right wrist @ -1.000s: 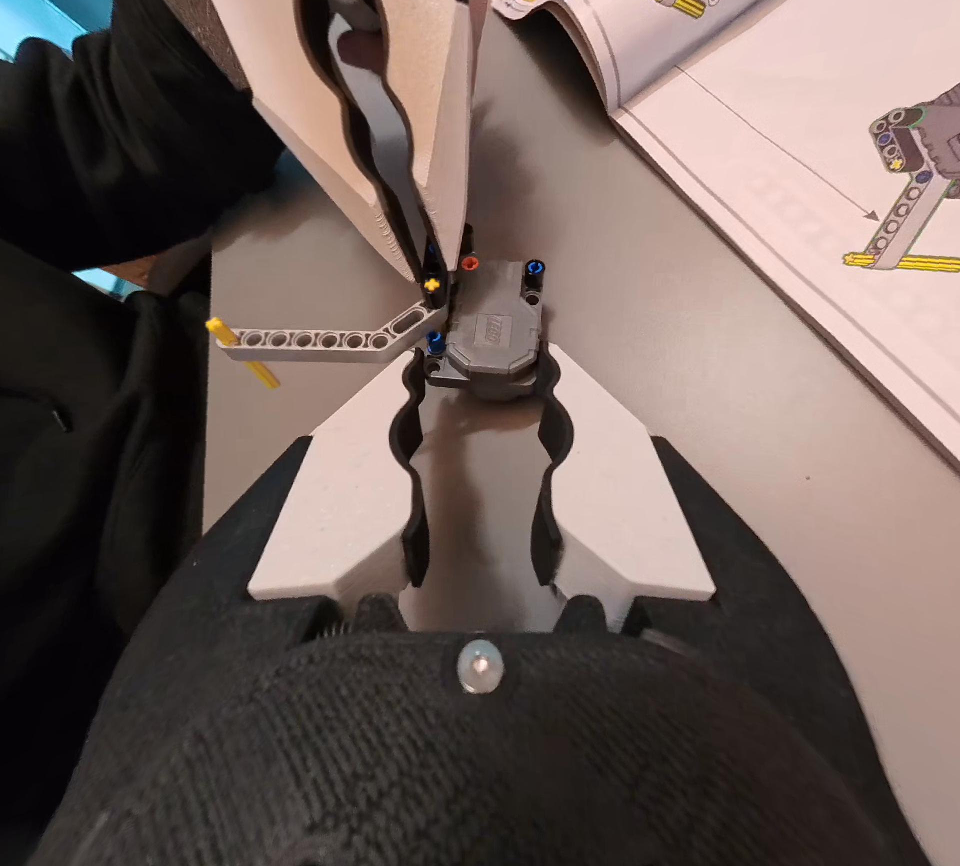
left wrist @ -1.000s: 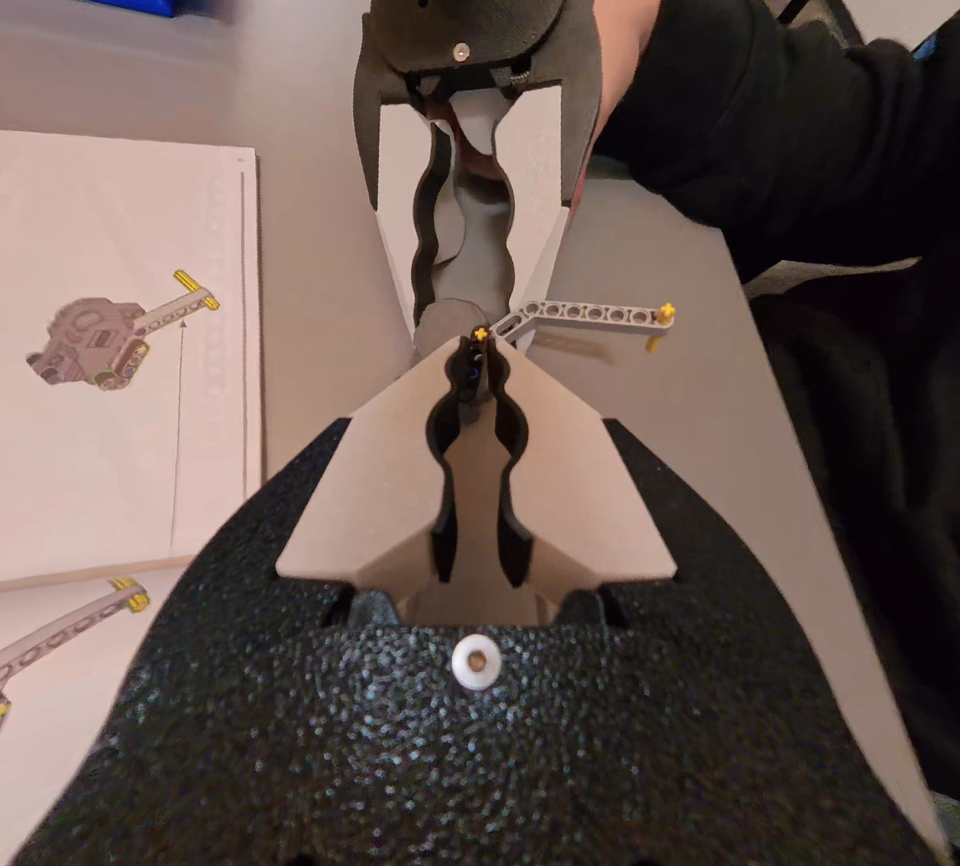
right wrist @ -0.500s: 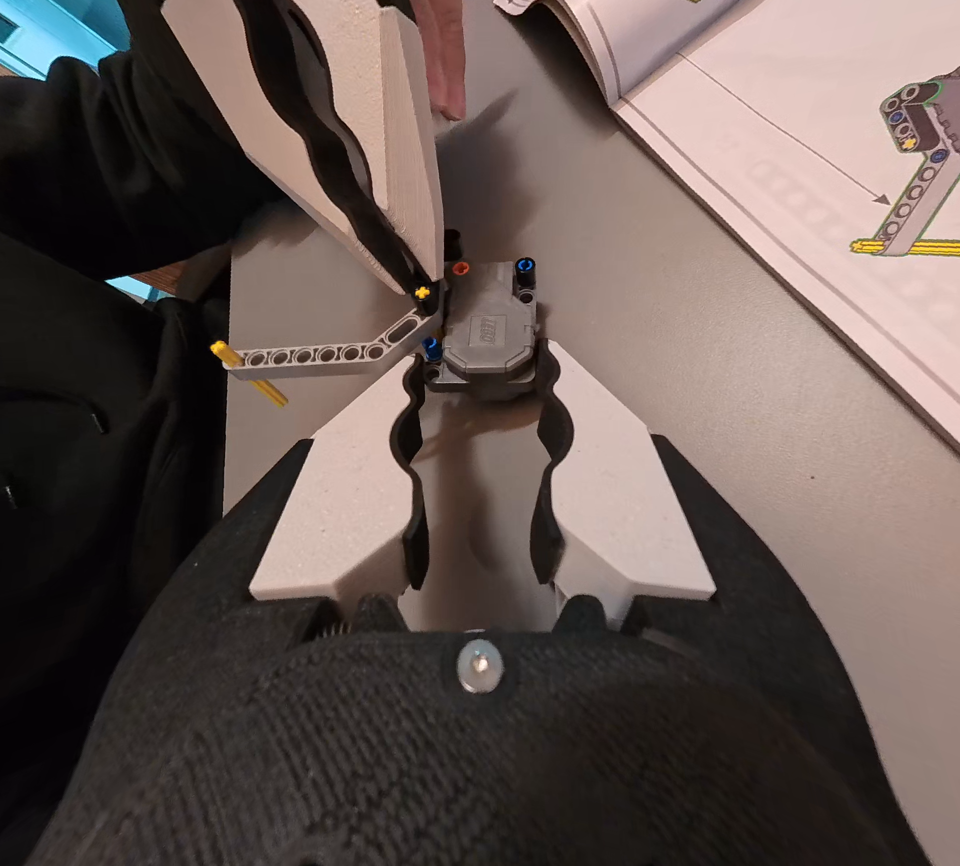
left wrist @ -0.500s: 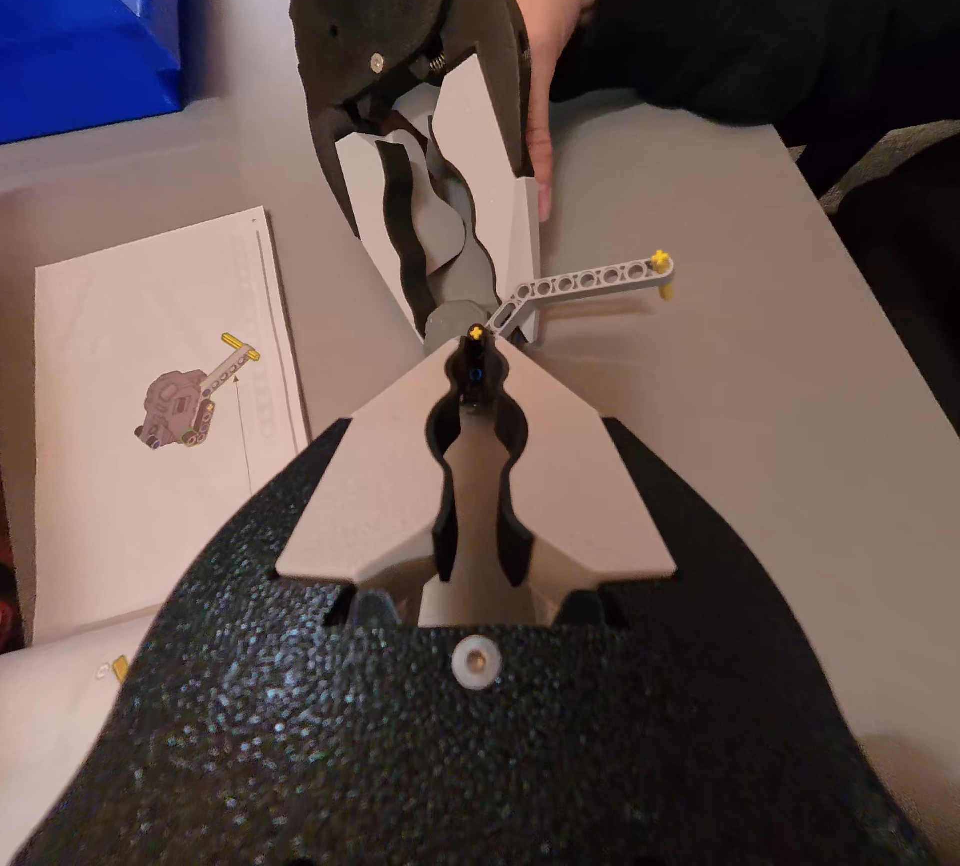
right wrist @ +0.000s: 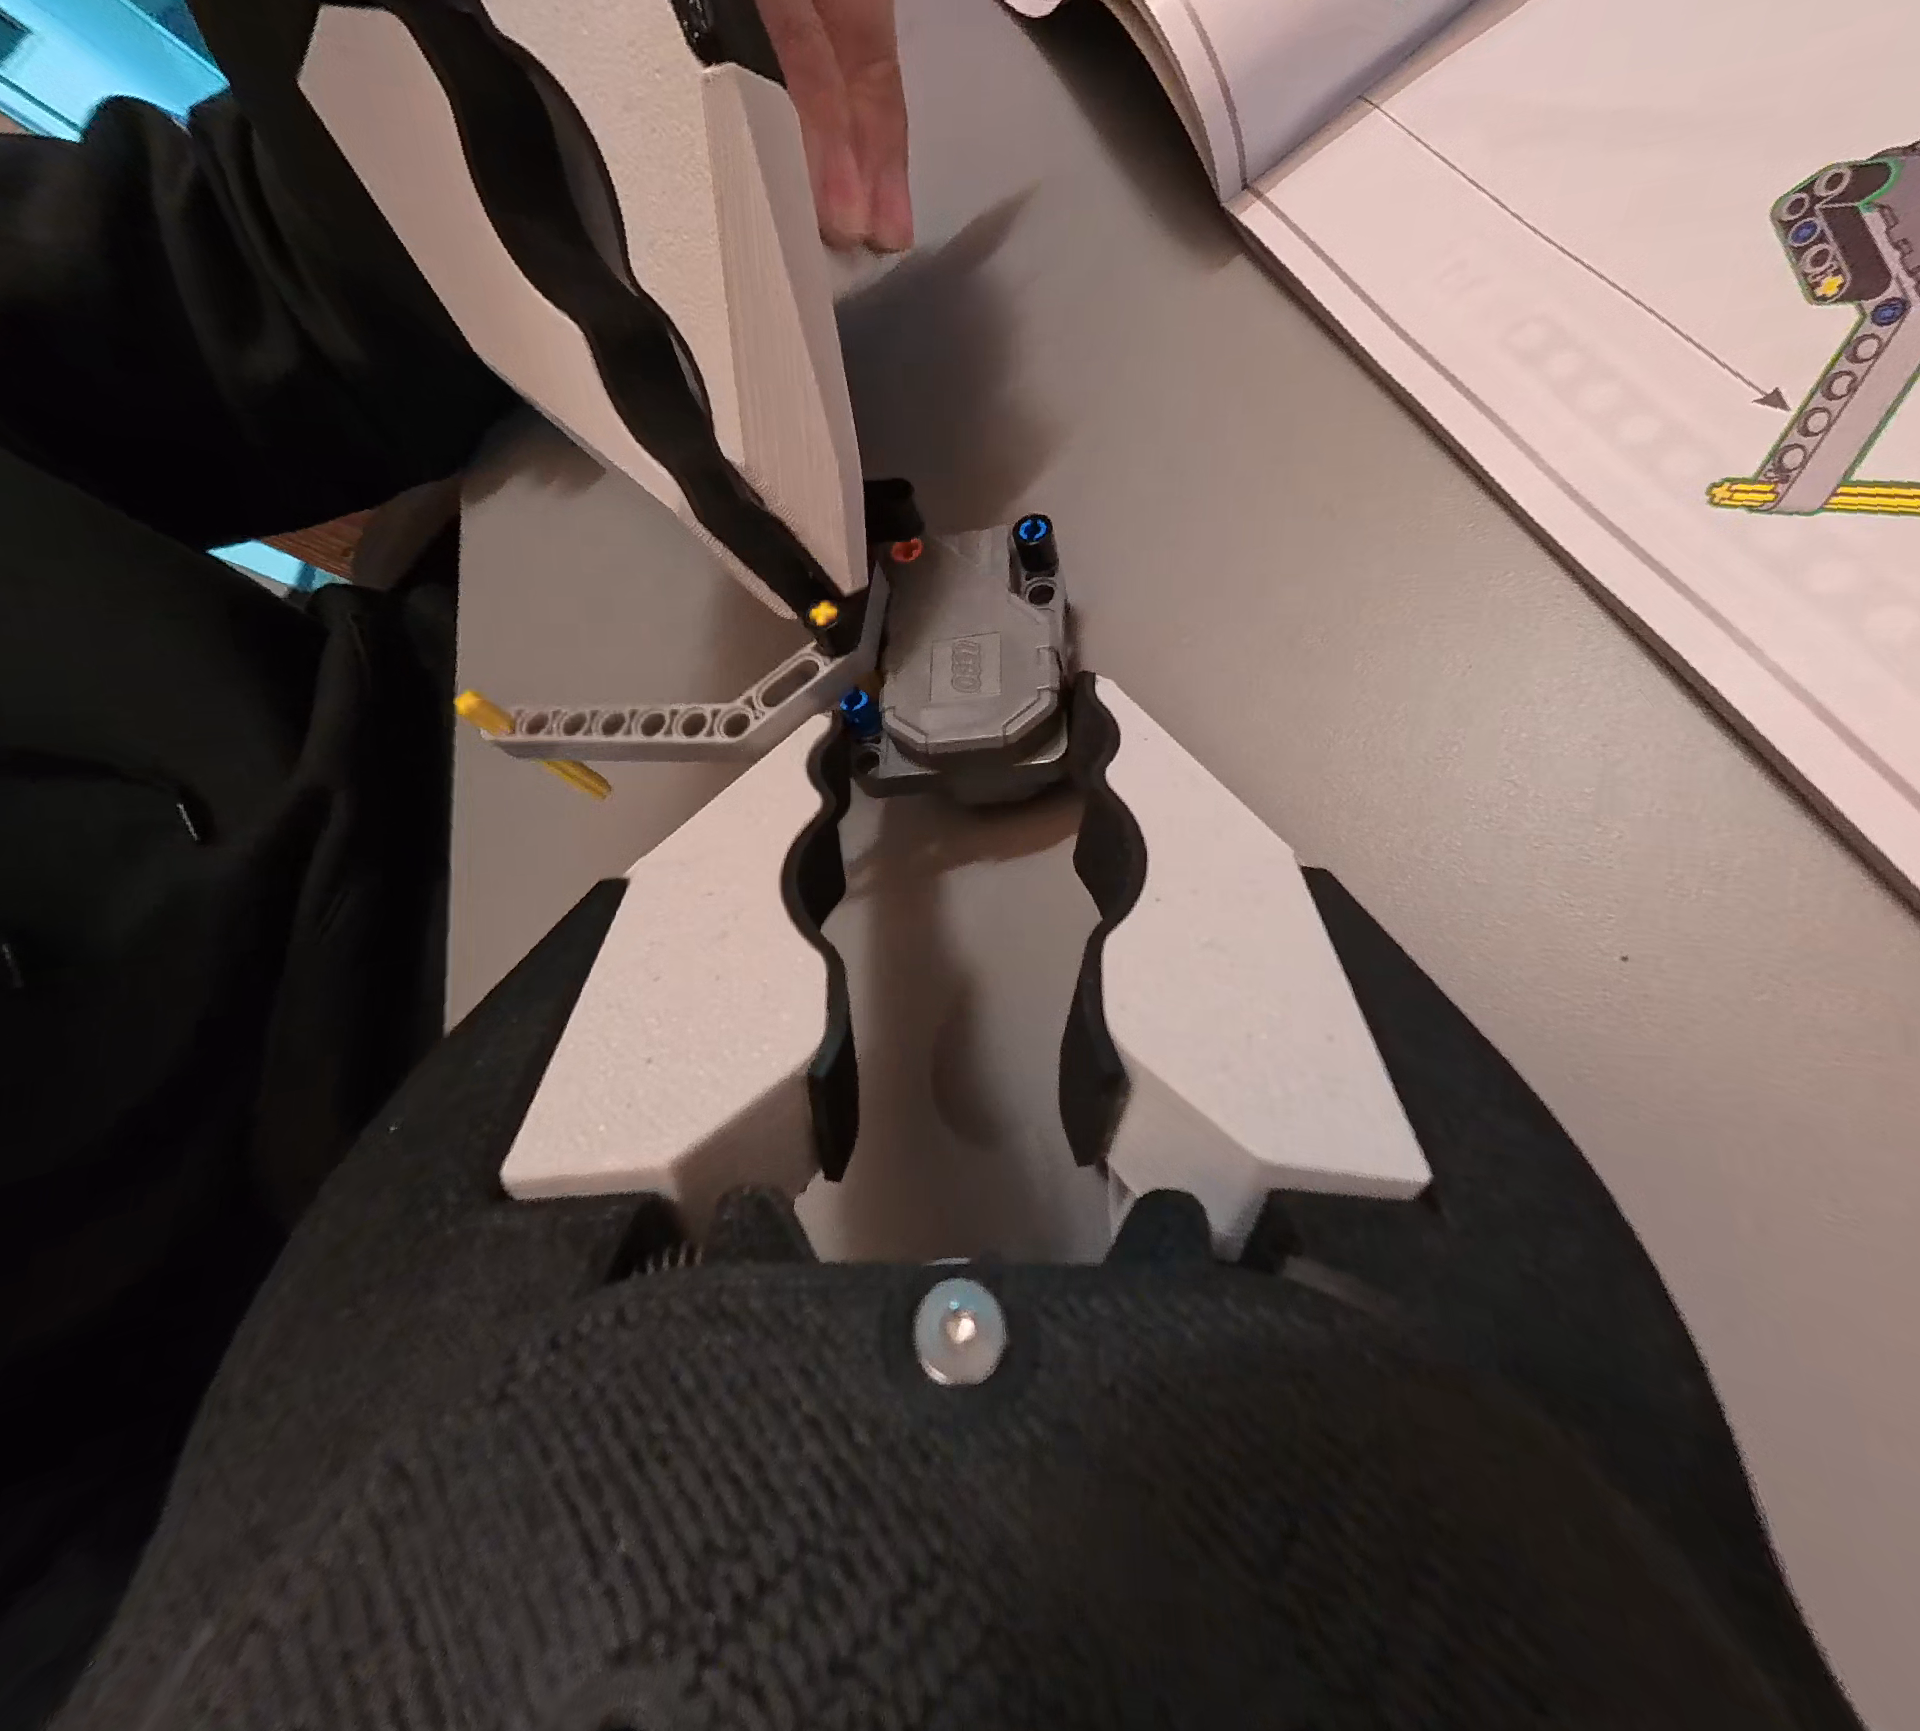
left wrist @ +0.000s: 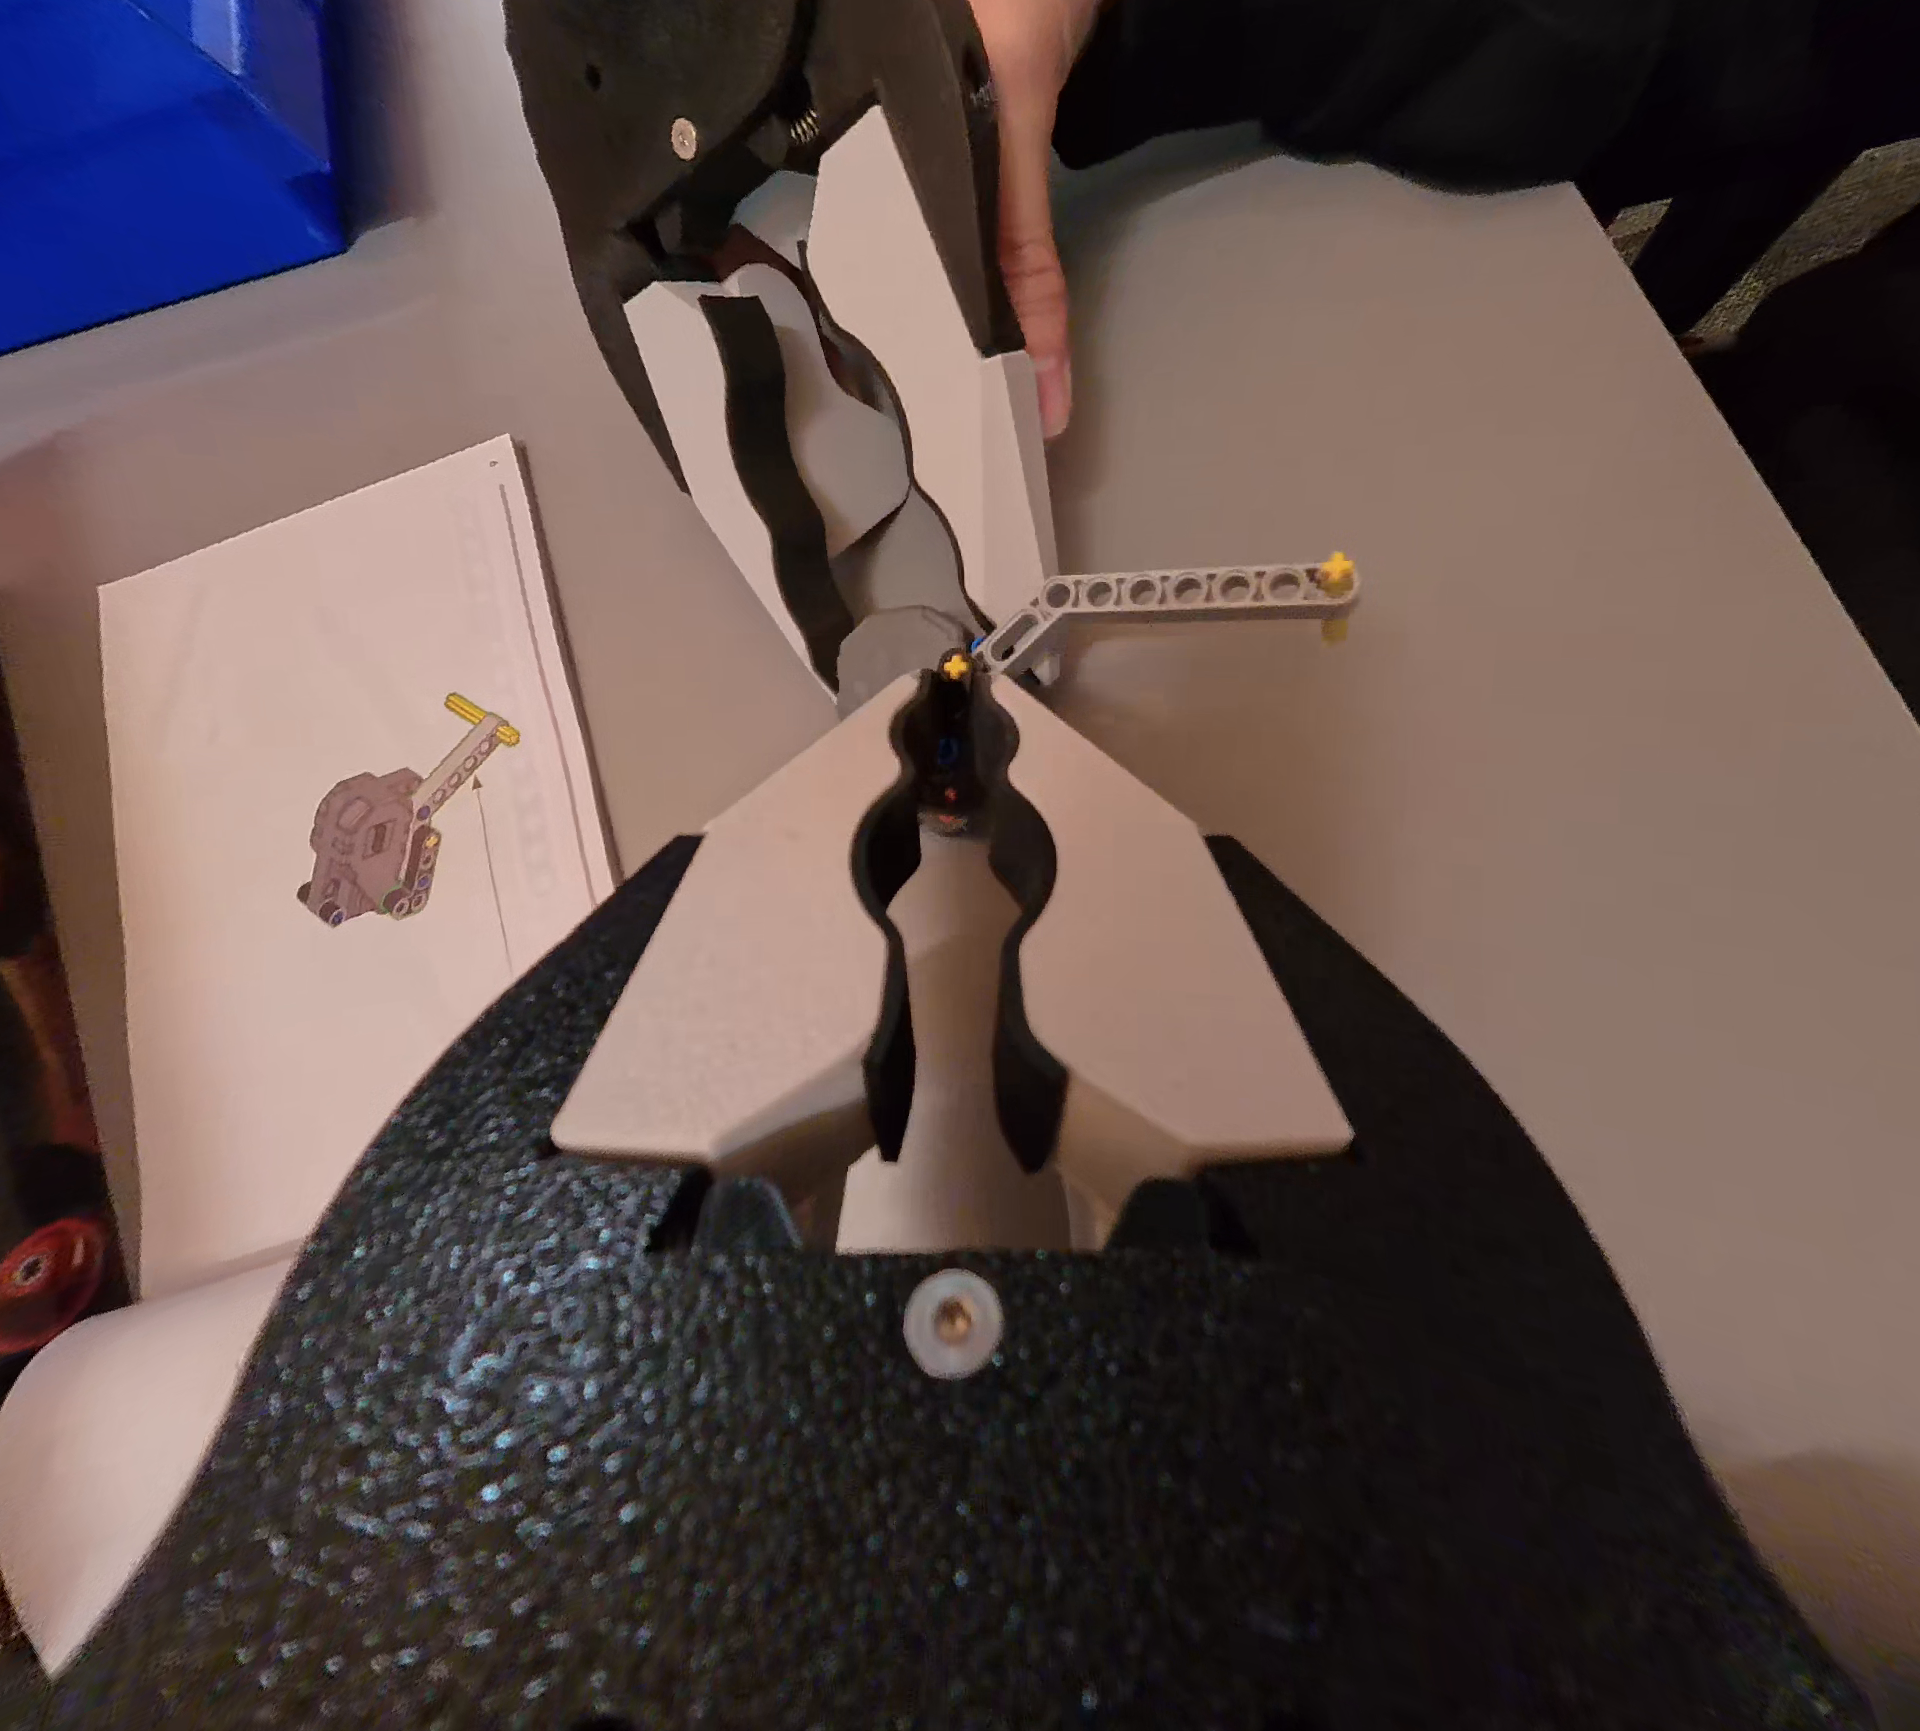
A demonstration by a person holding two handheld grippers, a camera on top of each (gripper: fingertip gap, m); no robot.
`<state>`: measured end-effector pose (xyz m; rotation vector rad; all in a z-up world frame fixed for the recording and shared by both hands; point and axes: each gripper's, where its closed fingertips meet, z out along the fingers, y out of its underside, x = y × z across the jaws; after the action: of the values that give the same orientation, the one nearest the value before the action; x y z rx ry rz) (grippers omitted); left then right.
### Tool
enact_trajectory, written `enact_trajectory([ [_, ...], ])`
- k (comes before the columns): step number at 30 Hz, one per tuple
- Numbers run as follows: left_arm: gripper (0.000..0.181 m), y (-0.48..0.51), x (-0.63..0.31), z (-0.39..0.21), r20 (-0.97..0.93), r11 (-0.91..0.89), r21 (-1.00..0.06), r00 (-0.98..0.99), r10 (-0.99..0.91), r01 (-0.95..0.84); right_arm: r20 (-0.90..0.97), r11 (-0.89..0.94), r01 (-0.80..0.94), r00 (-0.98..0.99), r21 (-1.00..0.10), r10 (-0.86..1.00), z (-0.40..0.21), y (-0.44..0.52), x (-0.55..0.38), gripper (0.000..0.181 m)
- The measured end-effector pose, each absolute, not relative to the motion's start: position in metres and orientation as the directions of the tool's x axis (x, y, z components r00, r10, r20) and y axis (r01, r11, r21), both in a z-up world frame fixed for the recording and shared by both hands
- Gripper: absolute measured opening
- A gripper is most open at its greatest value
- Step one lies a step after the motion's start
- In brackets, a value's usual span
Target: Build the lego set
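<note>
My right gripper (right wrist: 961, 736) is shut on a grey motor block (right wrist: 971, 673) and holds it just above the grey table (right wrist: 1299, 642). Blue pins (right wrist: 1034, 530) and a red pin (right wrist: 907, 550) stick out of the block. My left gripper (left wrist: 954, 694) is shut on a black beam (left wrist: 948, 746) on the block's side, with a yellow axle end (left wrist: 955, 665) at its tip. In the right wrist view it (right wrist: 831, 601) comes in from the upper left. A grey bent beam (right wrist: 644, 725) with a yellow axle (right wrist: 480, 707) juts out from that joint; it also shows in the left wrist view (left wrist: 1164, 592).
An open instruction booklet (right wrist: 1558, 227) lies to the right of the block, and it also shows in the left wrist view (left wrist: 312, 694). A blue bin (left wrist: 135, 123) stands at the far left. The person's black sleeve (right wrist: 208, 279) lies along the table edge. The grippers are tip to tip, or close to it.
Both grippers kept their holds. The left gripper has tilted and leaned away to the left over the block, and the bent beam has swung slightly with the assembly.
</note>
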<state>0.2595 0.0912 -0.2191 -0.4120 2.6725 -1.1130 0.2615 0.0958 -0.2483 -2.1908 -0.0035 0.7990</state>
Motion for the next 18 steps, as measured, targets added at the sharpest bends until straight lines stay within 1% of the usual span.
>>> enact_trajectory([
  [3,0.004,0.094,0.263,-0.216,-0.095,0.648,-0.743,-0.931,-0.352,-0.169,-0.577,-0.681,-0.279,0.776,-0.677,0.255,-0.245,0.096,0.262,0.041],
  [6,0.006,0.095,0.268,-0.212,-0.073,0.584,-0.791,-0.919,-0.386,-0.183,-0.619,-0.666,-0.333,0.746,-0.667,0.247,-0.24,0.097,0.264,0.041],
  [8,0.017,0.093,0.267,-0.208,-0.042,0.543,-0.818,-0.92,-0.389,-0.192,-0.65,-0.657,-0.371,0.719,-0.656,0.244,-0.237,0.098,0.266,0.041],
  [10,0.028,0.095,0.267,-0.208,-0.047,0.542,-0.818,-0.917,-0.397,-0.192,-0.673,-0.655,-0.391,0.697,-0.647,0.249,-0.235,0.097,0.266,0.041],
  [12,0.043,0.098,0.266,-0.209,-0.095,0.567,-0.807,-0.913,-0.397,-0.163,-0.692,-0.653,-0.409,0.678,-0.637,0.25,-0.234,0.097,0.266,0.041],
  [14,0.05,0.098,0.265,-0.208,-0.183,0.596,-0.797,-0.902,-0.391,-0.097,-0.713,-0.651,-0.431,0.655,-0.625,0.25,-0.232,0.096,0.266,0.041],
  [15,0.049,0.098,0.265,-0.208,-0.252,0.621,-0.782,-0.889,-0.382,-0.045,-0.715,-0.649,-0.435,0.653,-0.624,0.25,-0.232,0.096,0.266,0.041],
  [16,0.045,0.099,0.266,-0.209,-0.332,0.655,-0.755,-0.867,-0.37,0.01,-0.713,-0.65,-0.433,0.655,-0.624,0.249,-0.232,0.096,0.266,0.041],
  [17,0.04,0.099,0.267,-0.21,-0.406,0.691,-0.721,-0.842,-0.355,0.056,-0.712,-0.651,-0.431,0.657,-0.625,0.249,-0.233,0.096,0.266,0.041],
  [18,0.04,0.099,0.268,-0.21,-0.46,0.721,-0.687,-0.821,-0.337,0.089,-0.713,-0.65,-0.433,0.655,-0.624,0.248,-0.232,0.096,0.266,0.041],
])
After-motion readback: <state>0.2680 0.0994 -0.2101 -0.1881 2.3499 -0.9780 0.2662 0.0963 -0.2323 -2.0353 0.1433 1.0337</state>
